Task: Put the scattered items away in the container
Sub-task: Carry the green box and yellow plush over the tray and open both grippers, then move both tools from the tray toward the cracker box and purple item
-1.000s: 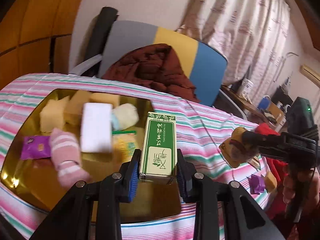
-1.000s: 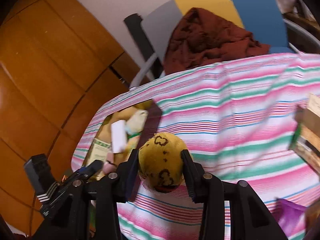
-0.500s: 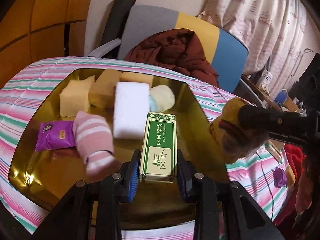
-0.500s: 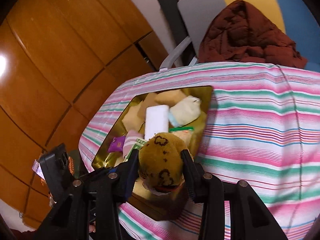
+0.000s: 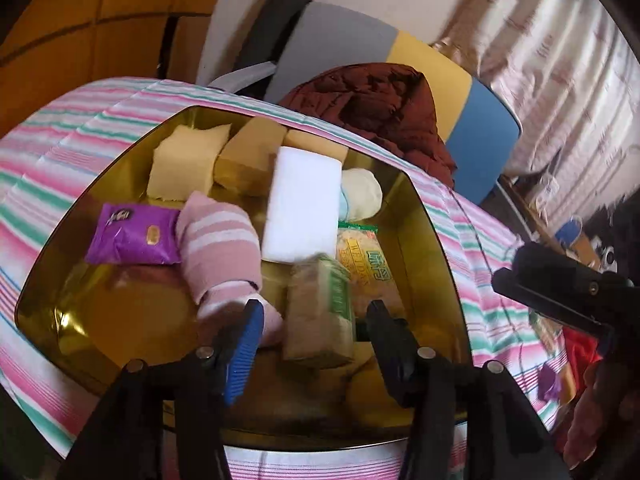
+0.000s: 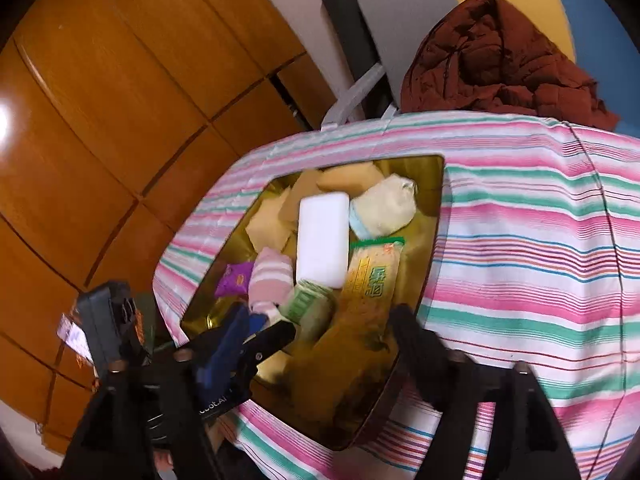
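Left wrist view: your left gripper (image 5: 316,316) hangs over the gold tray (image 5: 436,240) with its jaws spread wide; the green tea box (image 5: 320,312) sits blurred between them, touching neither, probably dropping among the pink striped sock (image 5: 218,248), white sponge (image 5: 302,204) and purple packet (image 5: 134,234). Lift straight up so the fingers don't snag the sock. Your right gripper (image 6: 316,344) is also spread and empty over the tray's near end, with a brownish blur, likely the yellow plush toy (image 6: 340,364), beneath it. Clear it upward too, keeping both tools apart.
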Demonstrator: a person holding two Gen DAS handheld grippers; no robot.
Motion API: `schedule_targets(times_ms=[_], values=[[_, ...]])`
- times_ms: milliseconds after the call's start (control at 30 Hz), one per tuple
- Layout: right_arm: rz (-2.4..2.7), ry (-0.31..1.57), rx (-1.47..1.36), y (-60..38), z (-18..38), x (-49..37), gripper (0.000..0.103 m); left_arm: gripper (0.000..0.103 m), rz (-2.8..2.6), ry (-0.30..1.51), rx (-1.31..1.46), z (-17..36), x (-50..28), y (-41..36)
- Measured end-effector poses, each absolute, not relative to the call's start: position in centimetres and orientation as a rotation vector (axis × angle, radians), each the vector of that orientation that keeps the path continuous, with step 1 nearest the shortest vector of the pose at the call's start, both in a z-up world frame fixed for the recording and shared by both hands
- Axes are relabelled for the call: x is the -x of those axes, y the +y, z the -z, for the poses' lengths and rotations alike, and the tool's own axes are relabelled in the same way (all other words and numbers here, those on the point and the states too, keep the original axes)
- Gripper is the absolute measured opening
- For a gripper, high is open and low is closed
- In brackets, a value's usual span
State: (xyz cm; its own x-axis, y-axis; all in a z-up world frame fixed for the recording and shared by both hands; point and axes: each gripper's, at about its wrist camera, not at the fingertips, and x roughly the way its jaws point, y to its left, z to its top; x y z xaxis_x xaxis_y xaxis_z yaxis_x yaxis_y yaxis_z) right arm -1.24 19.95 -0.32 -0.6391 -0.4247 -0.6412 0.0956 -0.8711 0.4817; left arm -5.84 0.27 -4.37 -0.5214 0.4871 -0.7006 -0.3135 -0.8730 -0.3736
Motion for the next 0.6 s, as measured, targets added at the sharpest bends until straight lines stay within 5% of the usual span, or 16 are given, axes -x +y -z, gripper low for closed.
schedule_targets(times_ms=[600], values=[[2.663,-0.657,-1.109,25.1,-0.5,-4.1,0.077,0.054,-2.392,-0.249,0.971,-0.3,2.5,3.3]])
